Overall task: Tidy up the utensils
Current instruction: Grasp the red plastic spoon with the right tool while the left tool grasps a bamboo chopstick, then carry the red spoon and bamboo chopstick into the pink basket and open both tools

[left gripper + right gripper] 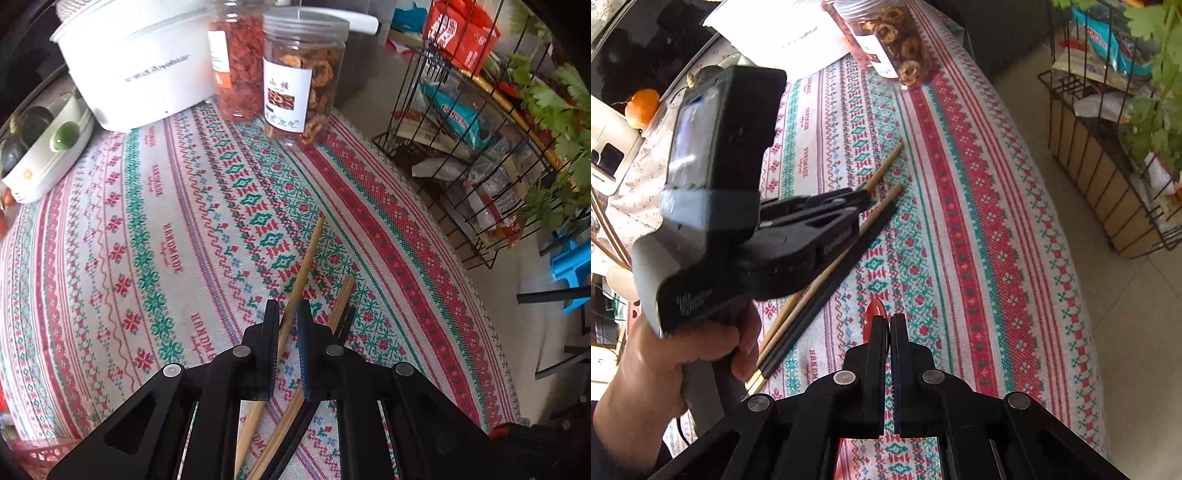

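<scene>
On the patterned tablecloth (pixel 155 236) my left gripper (pixel 287 306) points steeply down, shut on a bamboo chopstick (pixel 308 251) that runs between its pads and pokes out ahead. A second bamboo chopstick (pixel 341 299) lies just right of it with a black one alongside. The right wrist view shows the left gripper (pixel 866 194) held in a hand (pixel 683 362), with that chopstick (pixel 886 166) and the bamboo (pixel 882 206) and black (pixel 871 232) ones beside it. My right gripper (pixel 888 317) is shut. A red spoon (pixel 874 310) shows behind its left finger; I cannot tell whether they touch.
A white cooker pot (pixel 136 66) and two clear snack jars (pixel 303 74) stand at the far side of the table. A white tray (pixel 48 158) sits at the left and a red basket (pixel 40 454) at the near left. Beyond the table's right edge stands a black wire rack (pixel 472 147).
</scene>
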Demonstrator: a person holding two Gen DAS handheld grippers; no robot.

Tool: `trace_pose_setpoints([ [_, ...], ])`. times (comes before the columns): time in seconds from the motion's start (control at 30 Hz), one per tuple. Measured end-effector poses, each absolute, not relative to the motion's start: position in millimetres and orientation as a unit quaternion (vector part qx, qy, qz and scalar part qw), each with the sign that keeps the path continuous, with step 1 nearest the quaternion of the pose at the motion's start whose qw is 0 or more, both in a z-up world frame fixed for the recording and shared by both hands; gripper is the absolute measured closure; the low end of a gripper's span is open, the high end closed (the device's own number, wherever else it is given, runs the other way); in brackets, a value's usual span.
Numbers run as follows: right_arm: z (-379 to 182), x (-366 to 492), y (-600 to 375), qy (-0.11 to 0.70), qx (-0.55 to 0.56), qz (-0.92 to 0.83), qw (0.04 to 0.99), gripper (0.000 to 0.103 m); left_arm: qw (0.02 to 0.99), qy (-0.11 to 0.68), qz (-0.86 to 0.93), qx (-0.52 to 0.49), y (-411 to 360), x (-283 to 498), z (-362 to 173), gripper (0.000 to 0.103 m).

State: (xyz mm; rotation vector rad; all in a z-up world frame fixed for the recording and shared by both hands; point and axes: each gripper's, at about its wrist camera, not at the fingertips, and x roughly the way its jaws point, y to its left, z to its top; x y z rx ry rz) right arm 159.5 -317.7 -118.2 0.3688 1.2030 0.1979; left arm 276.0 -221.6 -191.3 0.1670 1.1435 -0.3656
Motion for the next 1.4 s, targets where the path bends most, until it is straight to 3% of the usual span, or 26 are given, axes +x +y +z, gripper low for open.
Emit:
trace_pose_setpoints([
  [0.43, -87.5, 144.1, -288.4, 0.511, 0.148, 0.101, 0.841, 0.102, 0.882, 0.43, -0.191, 0.007, -111.4, 165.4, -84.0, 0.097],
  [0.83, -35.6, 114.6, -245.5, 0.441, 0.111, 0.141, 0.879, 0.102, 0.92, 0.336, -0.193, -0.062, -15.8, 81.7, -29.9, 0.097],
  [0.97, -22.9, 107.8, -238.8, 0.421, 0.108, 0.149, 0.888, 0.102, 0.924, 0.313, -0.189, -0.114, 13.1, 70.5, -18.8, 0.097],
  [1.23, -6.3, 100.0, -227.2, 0.398, 0.11, 0.162, 0.897, 0.102, 0.958, 0.188, -0.131, -0.174, 61.7, 61.4, 15.0, 0.097],
  [1.4, -0.5, 103.6, -220.2, 0.39, 0.114, 0.172, 0.898, 0.102, 0.968, 0.16, -0.09, -0.17, 72.2, 68.5, 26.0, 0.097],
])
